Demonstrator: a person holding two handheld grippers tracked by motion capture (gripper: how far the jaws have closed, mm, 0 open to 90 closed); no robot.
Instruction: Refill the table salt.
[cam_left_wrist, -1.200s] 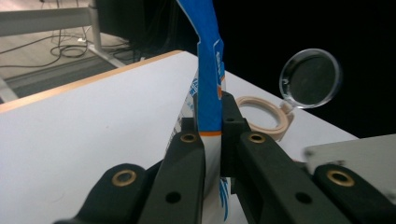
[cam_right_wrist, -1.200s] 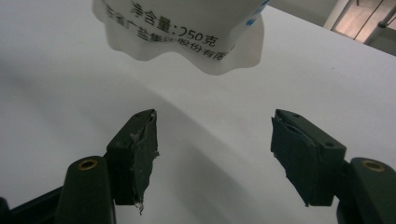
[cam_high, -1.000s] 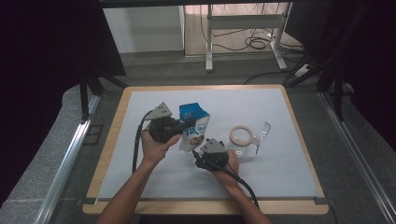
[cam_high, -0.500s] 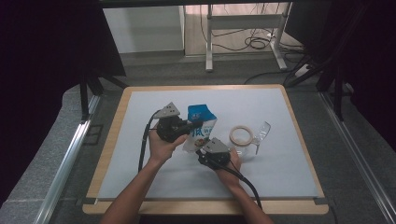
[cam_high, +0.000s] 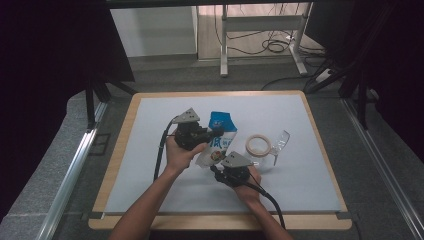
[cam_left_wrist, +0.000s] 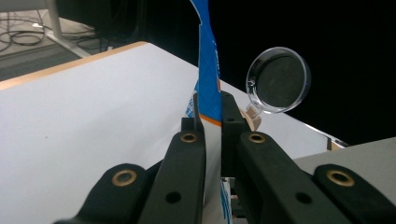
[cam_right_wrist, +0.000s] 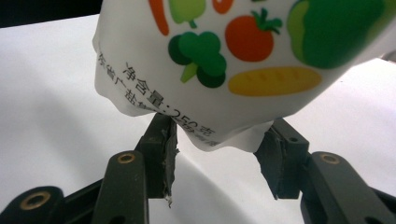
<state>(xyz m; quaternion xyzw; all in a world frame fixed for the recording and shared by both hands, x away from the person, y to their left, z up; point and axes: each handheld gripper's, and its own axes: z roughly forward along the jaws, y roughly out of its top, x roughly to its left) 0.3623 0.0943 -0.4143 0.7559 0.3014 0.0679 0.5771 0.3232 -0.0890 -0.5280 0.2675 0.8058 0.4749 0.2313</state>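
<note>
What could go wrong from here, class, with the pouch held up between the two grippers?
The left gripper pinches only the pouch's thin blue edge, so it might slip free. The right gripper's jaws, which have just been closing, straddle its bottom corner and may crumple it. A dropped pouch could hit the tape roll nearby.

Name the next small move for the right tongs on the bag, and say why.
Probably close the right tongs further onto the bag. They have just been closing, yet its lower edge sits between the pads without being clearly pinched, while the left tongs already clamp its blue top.
</note>
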